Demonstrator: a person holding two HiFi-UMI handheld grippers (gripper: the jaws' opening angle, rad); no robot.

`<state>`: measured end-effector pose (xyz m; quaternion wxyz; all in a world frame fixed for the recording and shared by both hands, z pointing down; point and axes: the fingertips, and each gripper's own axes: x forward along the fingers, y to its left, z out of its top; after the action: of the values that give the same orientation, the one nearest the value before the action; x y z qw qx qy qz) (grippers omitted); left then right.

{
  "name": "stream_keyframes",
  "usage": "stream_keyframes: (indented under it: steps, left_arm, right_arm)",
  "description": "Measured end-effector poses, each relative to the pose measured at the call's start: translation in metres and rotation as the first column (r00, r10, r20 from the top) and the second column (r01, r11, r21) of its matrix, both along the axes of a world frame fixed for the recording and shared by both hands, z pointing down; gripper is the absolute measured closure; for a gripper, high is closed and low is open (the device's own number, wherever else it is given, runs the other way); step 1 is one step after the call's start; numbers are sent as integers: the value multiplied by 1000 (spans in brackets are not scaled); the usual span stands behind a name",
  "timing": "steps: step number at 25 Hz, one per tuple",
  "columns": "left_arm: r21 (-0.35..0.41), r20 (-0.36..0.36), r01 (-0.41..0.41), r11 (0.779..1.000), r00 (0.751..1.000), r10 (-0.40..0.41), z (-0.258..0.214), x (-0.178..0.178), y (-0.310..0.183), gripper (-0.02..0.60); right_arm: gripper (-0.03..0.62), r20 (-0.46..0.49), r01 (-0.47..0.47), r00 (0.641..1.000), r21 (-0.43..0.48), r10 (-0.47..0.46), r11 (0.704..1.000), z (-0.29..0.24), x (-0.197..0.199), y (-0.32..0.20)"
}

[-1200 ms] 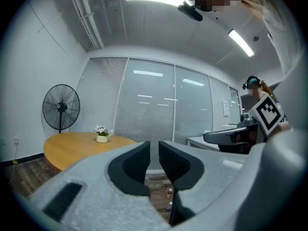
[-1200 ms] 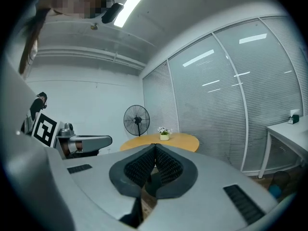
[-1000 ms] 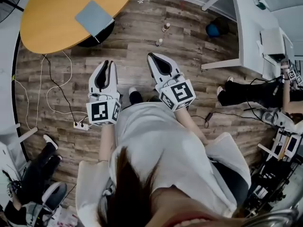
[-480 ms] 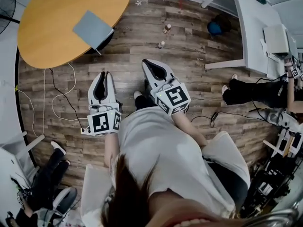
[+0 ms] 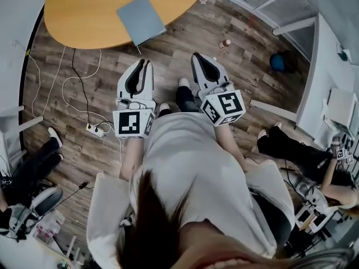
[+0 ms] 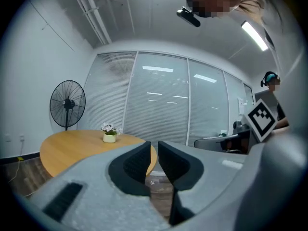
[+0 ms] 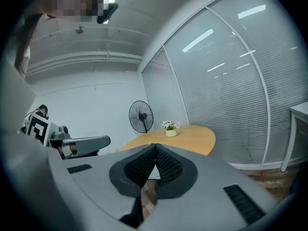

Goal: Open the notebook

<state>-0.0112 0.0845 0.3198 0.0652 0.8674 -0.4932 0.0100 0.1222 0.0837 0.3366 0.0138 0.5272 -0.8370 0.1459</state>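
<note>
Though empty, left hand-held gripper point(image 6: 153, 148) barely ajar.

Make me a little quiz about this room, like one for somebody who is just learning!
1. True or false: the notebook already lies open on the round table.
2. Pick one. What else stands on that table? A: a flower pot. B: a lamp. C: a cup.
3. Fill the gap: the right gripper has nothing between its jaws, and they are ____.

Key: 1 false, its cover is closed. 2 A. 3 shut.
</note>
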Motion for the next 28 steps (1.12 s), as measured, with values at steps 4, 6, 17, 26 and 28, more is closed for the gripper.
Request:
stream_keyframes:
  steps: [4,6,17,26,28]
  left_arm:
    - [9,14,58,998,998,-58,-1,14,-28,518]
    - [6,20,84,996,996,-84,0,20,-38,518]
    - [21,70,167,986,983,-168,2,44,-90,518]
    - [4,61,275,961,960,-275,9,12,-93,518]
    - [6,55,285,959,957,-285,10,6,-95,518]
  right_arm:
    - [594,7,41,999,-24,-41,999,5,17,-37]
    - [594,9,58,998,-38,-58,998,7,24,-52]
    - [594,-4,144,990,-40,-144,989,11,57,-114]
    - [592,-11,144,989,-57,-145,988,17,59,-120]
    - [592,-19,144,989,-55,-146,988,17,58,-123]
